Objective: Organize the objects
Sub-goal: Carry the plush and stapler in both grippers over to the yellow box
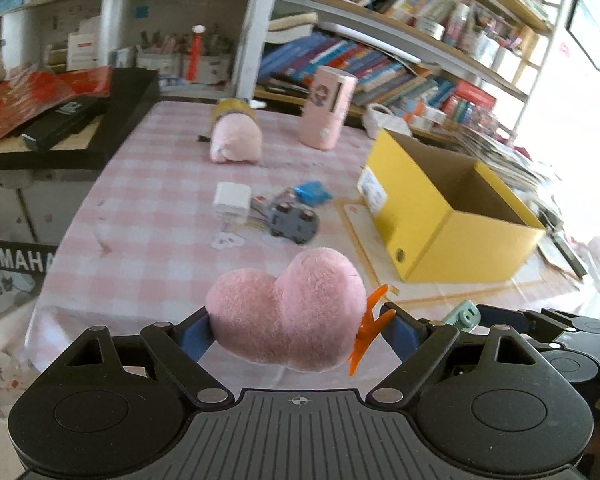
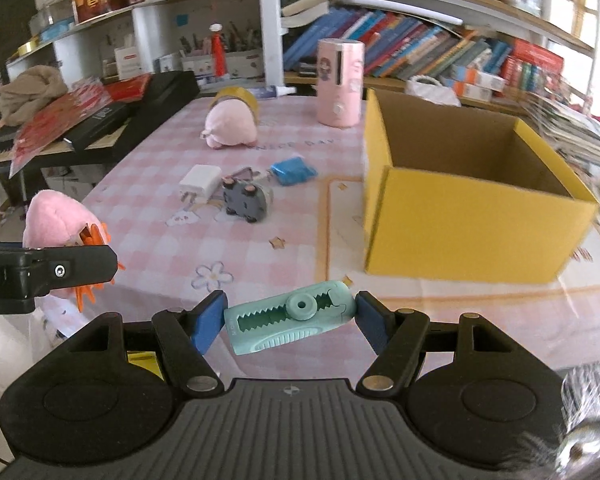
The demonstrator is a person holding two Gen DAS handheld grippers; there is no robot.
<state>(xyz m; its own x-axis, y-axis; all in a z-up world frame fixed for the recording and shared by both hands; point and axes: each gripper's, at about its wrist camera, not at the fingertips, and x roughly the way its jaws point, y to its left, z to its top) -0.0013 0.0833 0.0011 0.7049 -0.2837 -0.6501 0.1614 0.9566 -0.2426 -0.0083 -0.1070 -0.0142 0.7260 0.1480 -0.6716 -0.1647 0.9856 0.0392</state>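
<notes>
Left gripper [image 1: 296, 330]: jaws pinching a pink plush toy [image 1: 288, 312] from both sides; held above the near edge of the table [image 1: 148, 208].
Pink plush toy: two rounded lobes, with orange plastic-looking feet [image 1: 370, 328] beside the right finger; also seen from the right wrist view at far left.
Right gripper [image 2: 290, 322]: jaws pressed onto the two ends of a mint-green correction tape dispenser [image 2: 292, 322], tilted with its right end higher.
Correction tape dispenser: toothed slot and round hub facing the camera; lifted clear of the tablecloth, or so it appears.
Yellow cardboard box [image 2: 472, 224]: open-topped, upright on the right side of the table, ahead of the right gripper.
Centre of table: white charger plug [image 2: 200, 182], grey toy car [image 2: 244, 200] lying wheels-up, blue packet [image 2: 292, 172], grouped close together.
Far end of table: second pink plush [image 2: 230, 126] against a roll of tape [image 2: 240, 96]; pink cylindrical container [image 2: 340, 84] standing upright nearby.
Background: shelves of books [image 2: 400, 52].
</notes>
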